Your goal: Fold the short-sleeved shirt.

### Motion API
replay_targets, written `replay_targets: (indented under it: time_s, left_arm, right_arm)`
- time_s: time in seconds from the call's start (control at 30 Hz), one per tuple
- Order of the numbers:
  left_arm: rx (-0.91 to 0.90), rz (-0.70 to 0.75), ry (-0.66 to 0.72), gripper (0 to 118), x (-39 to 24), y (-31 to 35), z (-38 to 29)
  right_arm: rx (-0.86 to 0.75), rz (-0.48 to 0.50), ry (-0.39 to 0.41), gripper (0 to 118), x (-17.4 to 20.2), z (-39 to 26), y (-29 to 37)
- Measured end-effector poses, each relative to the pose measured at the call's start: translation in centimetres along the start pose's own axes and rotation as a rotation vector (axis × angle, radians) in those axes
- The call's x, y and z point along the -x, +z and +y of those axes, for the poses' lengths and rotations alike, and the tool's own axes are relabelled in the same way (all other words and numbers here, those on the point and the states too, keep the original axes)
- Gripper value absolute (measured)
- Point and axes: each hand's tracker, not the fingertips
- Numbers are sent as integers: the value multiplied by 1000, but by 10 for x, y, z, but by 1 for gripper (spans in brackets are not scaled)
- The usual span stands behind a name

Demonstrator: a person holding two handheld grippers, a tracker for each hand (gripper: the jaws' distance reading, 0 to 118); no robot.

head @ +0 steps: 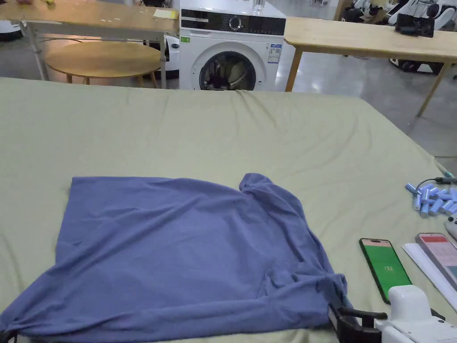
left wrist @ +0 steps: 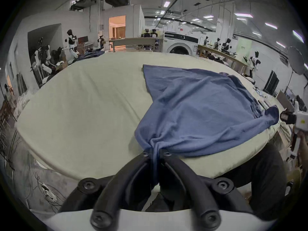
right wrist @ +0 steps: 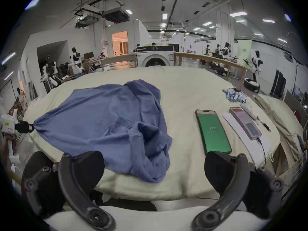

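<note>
The blue short-sleeved shirt (head: 187,250) lies spread on the green-covered table (head: 223,134), its near edge along the table's front. My left gripper (left wrist: 155,153) is shut on the bunched near-left corner of the shirt (left wrist: 200,111), at the table's front edge. The left gripper (right wrist: 25,127) shows far off in the right gripper view, pulling that corner taut. My right gripper (right wrist: 154,161) stands wide open at the front edge, with the crumpled near-right sleeve of the shirt (right wrist: 116,118) lying between its jaws, which do not press on it. In the head view the right gripper (head: 352,321) sits at the shirt's near-right corner.
To the right of the shirt lie a green-screened phone (head: 384,268), a second phone (head: 439,257) on white paper, and several blue batteries (head: 433,198). A washing machine (head: 232,49) and wooden tables (head: 370,38) stand beyond the far edge.
</note>
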Motion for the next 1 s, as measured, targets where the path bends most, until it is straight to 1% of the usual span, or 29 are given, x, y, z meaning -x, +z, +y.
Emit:
replay_targets:
  time_s: [0.03,0.07,0.1,0.13,0.17,0.2,0.23,0.27,0.3,0.37,0.47,0.53,0.6,0.67,0.73,0.77,0.83,0.87,1.0]
  left_arm:
    - [1,10,-12,2,-2,0,1]
    - [3,15,-21,2,-2,0,1]
    - [9,4,-10,2,13,-9,-3]
    - [10,5,-10,2,15,-9,-3]
    - [11,4,-9,2,17,-9,-3]
    - [13,5,-7,2,19,-10,-3]
    - [16,5,-6,2,18,-10,-4]
    - [18,7,-6,2,19,-9,-3]
    - [18,10,-9,2,21,-8,-1]
    - [18,32,-18,2,26,-3,5]
    - [-2,34,-26,2,34,6,25]
    - [-20,36,-42,2,23,11,43]
    - [-21,26,-41,2,24,6,65]
    - [-15,27,-61,2,6,0,91]
    - [20,37,-82,2,4,-20,114]
    - [48,30,-74,2,-6,-27,128]
    - [118,7,-44,2,-5,-54,149]
    - [144,25,-33,2,-4,-71,159]
    - [277,20,42,2,0,-132,182]
  right_arm:
    - [-5,14,9,113,2,-2,-3]
    - [-7,42,20,113,4,-2,-7]
    - [-4,86,25,110,6,-3,-9]
    - [0,114,24,98,6,-4,-12]
    - [22,97,16,55,7,-5,-19]
    - [74,59,8,12,7,-6,-26]
    - [70,49,0,3,8,-8,-28]
    - [71,82,-23,3,4,-9,-26]
    - [56,102,-68,3,1,-8,-22]
    - [25,107,-121,3,-6,0,-9]
    - [7,110,-175,3,-18,24,7]
    - [-3,107,-166,3,-19,44,10]
    - [-14,92,-131,3,-17,68,6]
    - [-23,92,-113,3,-17,91,-6]
    - [-15,74,-80,3,-14,113,-28]
    - [2,53,-55,3,-13,123,-44]
    - [39,39,-44,3,-12,137,-76]
    - [68,30,-40,3,-12,142,-93]
    - [154,-2,-16,3,-8,147,-156]
